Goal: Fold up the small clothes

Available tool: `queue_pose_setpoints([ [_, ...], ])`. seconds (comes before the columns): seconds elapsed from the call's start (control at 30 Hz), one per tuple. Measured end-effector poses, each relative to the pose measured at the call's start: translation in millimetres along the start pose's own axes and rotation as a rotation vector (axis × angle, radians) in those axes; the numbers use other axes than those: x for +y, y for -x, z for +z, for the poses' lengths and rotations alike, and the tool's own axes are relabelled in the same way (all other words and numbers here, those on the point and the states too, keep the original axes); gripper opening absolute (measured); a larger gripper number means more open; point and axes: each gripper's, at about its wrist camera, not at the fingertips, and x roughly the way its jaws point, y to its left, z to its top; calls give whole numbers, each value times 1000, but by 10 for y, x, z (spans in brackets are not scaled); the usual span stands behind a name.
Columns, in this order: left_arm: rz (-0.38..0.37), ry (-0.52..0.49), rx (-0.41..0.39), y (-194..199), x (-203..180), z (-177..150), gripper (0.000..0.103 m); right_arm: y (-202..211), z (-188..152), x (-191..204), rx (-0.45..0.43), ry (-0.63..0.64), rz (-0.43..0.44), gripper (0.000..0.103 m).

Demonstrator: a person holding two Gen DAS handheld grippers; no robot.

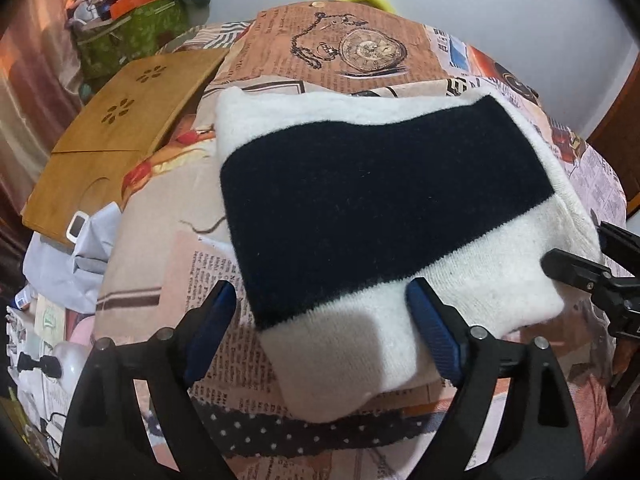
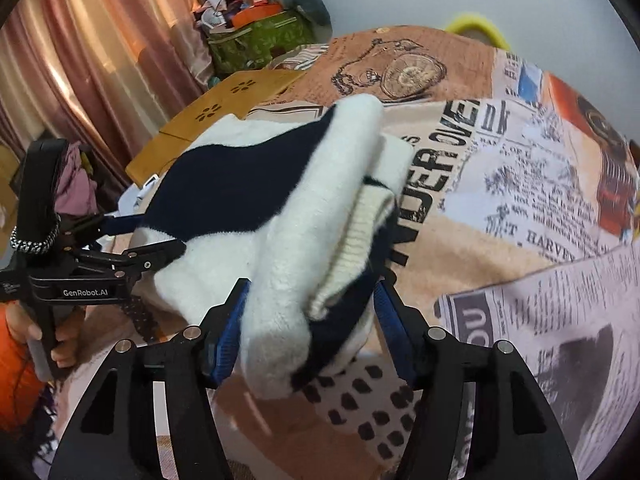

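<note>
A folded white knit sweater with a broad navy band [image 1: 380, 200] lies on a newspaper-print bedspread [image 1: 360, 52]. My left gripper [image 1: 324, 320] is open at the sweater's near corner. One blue pad rests on the white knit, the other stands over the bedspread, and nothing is pinched. From the right wrist view the left gripper [image 2: 136, 236] shows at the left with its fingers apart. My right gripper [image 2: 310, 320] holds the thick folded edge of the sweater [image 2: 280, 280]. That bundle fills the gap and touches both pads. The right gripper's fingers [image 1: 572, 268] also show at the sweater's right edge.
A wooden board [image 1: 120, 148] lies on the bed at the left, with white bags [image 1: 76, 252] below it. A green bag piled with clutter [image 1: 132, 28] and pink curtains [image 2: 80, 60] stand behind. A person's hand and orange sleeve [image 2: 24, 352] grip the left tool.
</note>
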Motion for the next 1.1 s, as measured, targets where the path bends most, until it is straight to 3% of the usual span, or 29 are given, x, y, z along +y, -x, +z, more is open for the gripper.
queue_pose_setpoints([
  [0.13,30,-20,-39,239,-62,-24,88,193,-30,152,-9,48,-50,58],
  [0.27,15,6,-113,612,-82,-32,87,498,-18,229,-80,67,-54,58],
  [0.5,14,-20,-363,1659,-283,-84,87,1386,-8,527,-316,55,-4,58],
  [0.8,-46,-51,-649,2876,-542,-359,87,2327,-141,977,-573,100,34,58],
  [0.97,-49,-33,-762,3304,-607,-635,87,2635,-308,1208,-670,121,18,58],
  [1.1,-71,-8,-806,3479,-588,-821,87,2776,-496,1396,-740,134,-67,64],
])
